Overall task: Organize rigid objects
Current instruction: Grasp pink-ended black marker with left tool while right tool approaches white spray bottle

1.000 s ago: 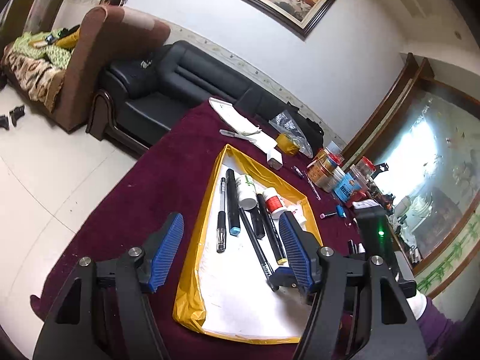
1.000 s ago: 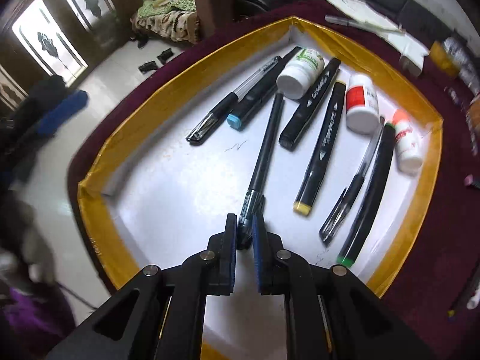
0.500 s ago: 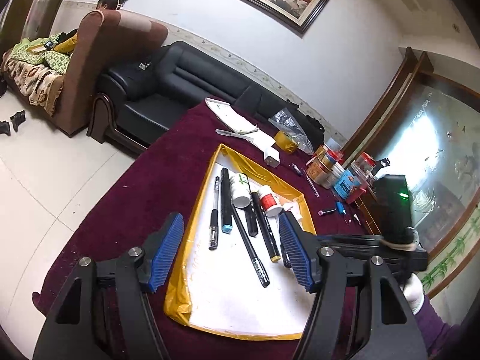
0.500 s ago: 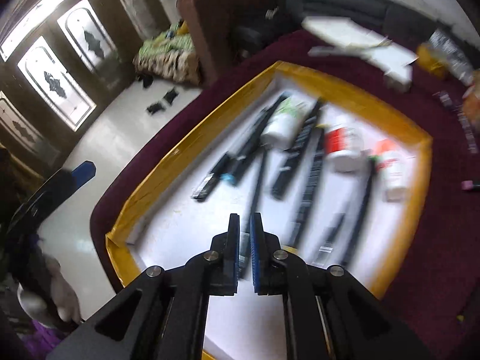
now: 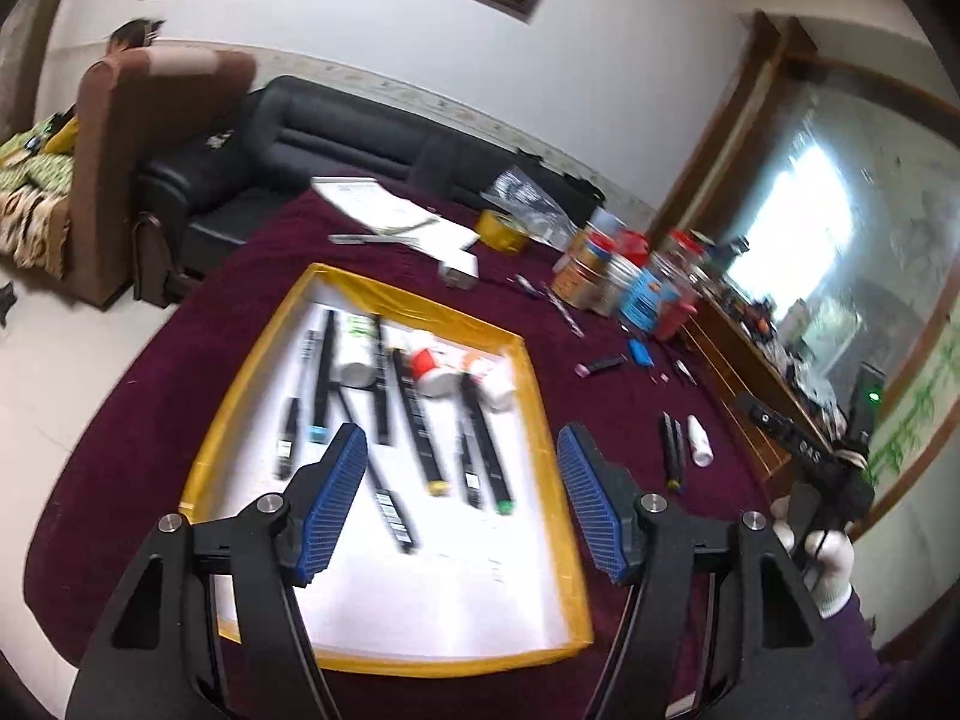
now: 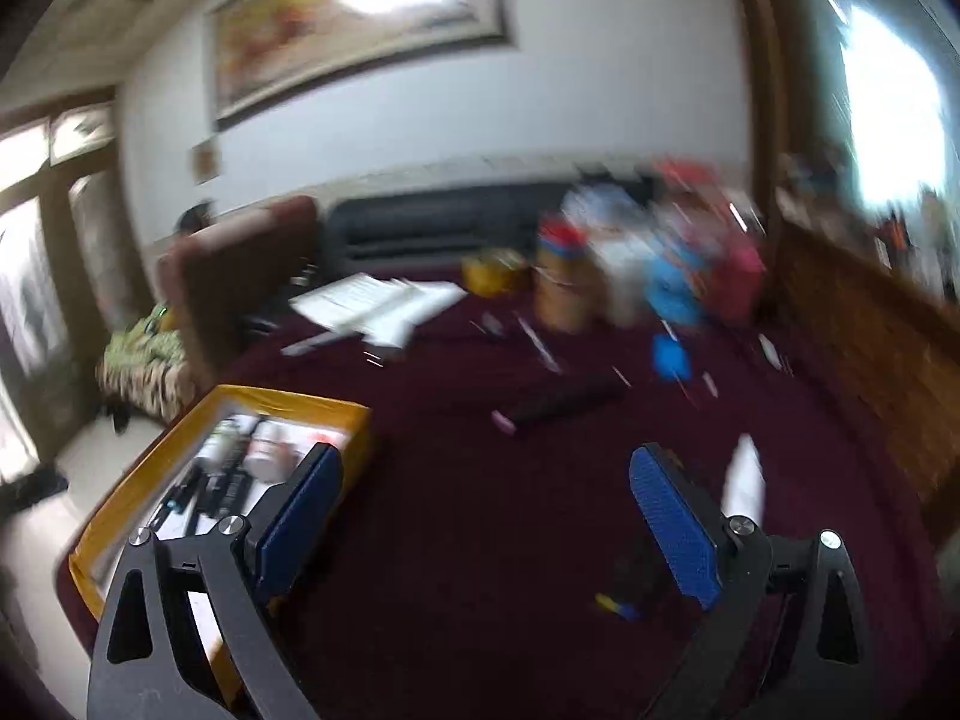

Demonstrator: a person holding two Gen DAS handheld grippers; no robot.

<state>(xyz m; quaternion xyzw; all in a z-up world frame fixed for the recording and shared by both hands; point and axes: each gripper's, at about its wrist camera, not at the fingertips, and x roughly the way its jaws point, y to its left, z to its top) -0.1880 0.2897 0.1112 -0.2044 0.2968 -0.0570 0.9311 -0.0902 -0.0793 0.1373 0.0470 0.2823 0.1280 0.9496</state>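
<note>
A yellow-rimmed white tray (image 5: 414, 300) on the maroon cloth holds several pens, markers and small white bottles (image 5: 429, 369). My left gripper (image 5: 459, 444) hovers over the tray's near half, open, with nothing between its fingers. My right gripper (image 6: 486, 462) is over bare cloth to the right of the tray (image 6: 288, 399); its jaws are opening wide and are empty. Just ahead of it lie a small white bottle (image 6: 744, 474) and dark pens (image 6: 630, 576), also seen as the bottle (image 5: 699, 447) and pens (image 5: 672, 450). The right wrist view is blurred.
A black stick with a pink end (image 5: 600, 366) and a blue item (image 5: 641, 353) lie loose on the cloth. Jars and cans (image 5: 618, 276), a yellow tape roll (image 5: 504, 231) and papers (image 5: 390, 210) crowd the far side. A wooden cabinet (image 5: 738, 360) borders the right.
The right gripper left the pen lying in the tray, rose and swung right over the cloth, going from shut to wide open. The left gripper shifted and rolled slightly, staying open.
</note>
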